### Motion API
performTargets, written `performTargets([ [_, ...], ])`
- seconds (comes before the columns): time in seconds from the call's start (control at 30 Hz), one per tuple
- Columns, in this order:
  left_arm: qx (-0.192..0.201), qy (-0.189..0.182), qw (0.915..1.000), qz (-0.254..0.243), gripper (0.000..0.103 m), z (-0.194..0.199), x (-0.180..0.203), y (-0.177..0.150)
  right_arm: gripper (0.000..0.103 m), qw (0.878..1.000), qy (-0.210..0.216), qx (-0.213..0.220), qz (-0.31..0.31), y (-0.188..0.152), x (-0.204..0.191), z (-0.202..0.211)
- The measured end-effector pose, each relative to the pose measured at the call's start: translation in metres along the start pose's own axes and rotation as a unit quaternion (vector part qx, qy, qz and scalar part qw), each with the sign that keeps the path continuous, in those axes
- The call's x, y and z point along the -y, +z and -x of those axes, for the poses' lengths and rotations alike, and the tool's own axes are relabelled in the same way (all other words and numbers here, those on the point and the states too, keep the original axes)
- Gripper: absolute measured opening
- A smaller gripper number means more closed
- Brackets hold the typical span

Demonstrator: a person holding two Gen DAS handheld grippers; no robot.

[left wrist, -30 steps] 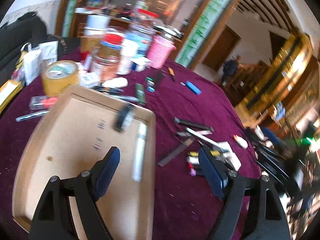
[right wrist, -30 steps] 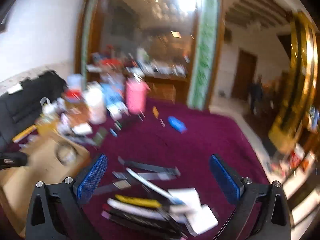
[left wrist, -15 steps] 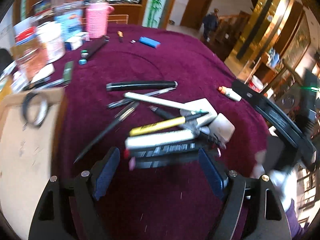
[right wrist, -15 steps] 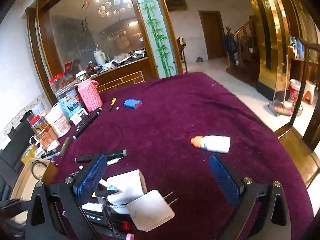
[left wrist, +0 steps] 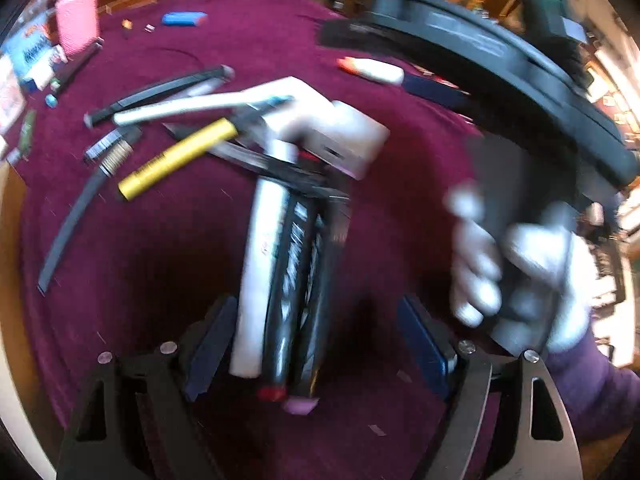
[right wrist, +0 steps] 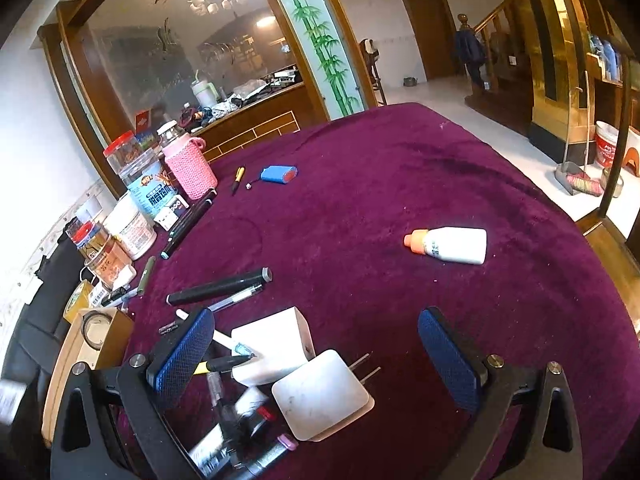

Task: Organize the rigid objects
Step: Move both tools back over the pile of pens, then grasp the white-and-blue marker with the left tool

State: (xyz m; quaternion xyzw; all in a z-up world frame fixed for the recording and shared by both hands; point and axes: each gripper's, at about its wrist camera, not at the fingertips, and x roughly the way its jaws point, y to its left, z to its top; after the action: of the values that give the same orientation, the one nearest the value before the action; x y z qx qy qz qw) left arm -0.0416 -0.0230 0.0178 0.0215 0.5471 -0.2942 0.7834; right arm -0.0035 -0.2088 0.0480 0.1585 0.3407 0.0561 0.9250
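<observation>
Step in hand, as judged: approach to the pen pile (left wrist: 288, 248) for sorting into the cardboard box (right wrist: 64, 364).

- Left gripper (left wrist: 316, 344): jaws wide, nothing pinched; three markers (one white, two black) lie between them. Next move calls for closing on one.
- Right gripper (right wrist: 316, 356): jaws wide, empty.
- Beside the pile: two white chargers (right wrist: 320, 392).
- Beyond the pile: one white bottle (right wrist: 448, 245).
- Farther: one blue lighter (right wrist: 279, 174).
</observation>
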Motion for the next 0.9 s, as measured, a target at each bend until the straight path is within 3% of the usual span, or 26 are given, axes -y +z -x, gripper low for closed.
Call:
performTargets([
  [0.17, 0.056, 0.033, 0.9977, 0.018, 0.08, 0.024, -0.011, -0.004, 0.102, 1.0, -0.006, -0.002, -0.004, -0.001, 0.002, -0.001],
  [0.27, 0.062, 0.029, 0.9969, 0.04, 0.079, 0.022, -0.022, 0.001, 0.102, 1.0, -0.01, -0.008, -0.006, -0.002, 0.004, -0.004],
  [0.33, 0.061, 0.041, 0.9967, 0.037, 0.068, 0.014, -0.025, 0.003, 0.102, 1.0, -0.012, -0.013, -0.006, -0.002, 0.004, -0.006],
  [0.37, 0.054, 0.044, 0.9968, 0.039, 0.056, 0.008, -0.027, 0.003, 0.102, 1.0, -0.012, -0.014, -0.006, -0.002, 0.004, -0.007],
  [0.4, 0.048, 0.042, 0.9969, 0.047, 0.05, 0.0, -0.029, 0.004, 0.102, 1.0, -0.012, -0.016, -0.006, -0.002, 0.004, -0.007],
  [0.53, 0.059, 0.029, 0.9957, 0.065, 0.039, 0.004, -0.038, 0.002, 0.102, 1.0, -0.011, -0.022, -0.007, -0.002, 0.004, -0.01],
  [0.83, 0.067, 0.036, 0.9962, 0.043, 0.038, 0.001, -0.031, 0.008, 0.102, 1.0, -0.009, -0.026, -0.006, -0.003, 0.003, -0.011],
  [0.9, 0.06, 0.066, 0.9956, 0.03, 0.037, -0.003, -0.021, 0.008, 0.102, 0.999, -0.008, -0.03, -0.006, -0.003, 0.002, -0.013],
])
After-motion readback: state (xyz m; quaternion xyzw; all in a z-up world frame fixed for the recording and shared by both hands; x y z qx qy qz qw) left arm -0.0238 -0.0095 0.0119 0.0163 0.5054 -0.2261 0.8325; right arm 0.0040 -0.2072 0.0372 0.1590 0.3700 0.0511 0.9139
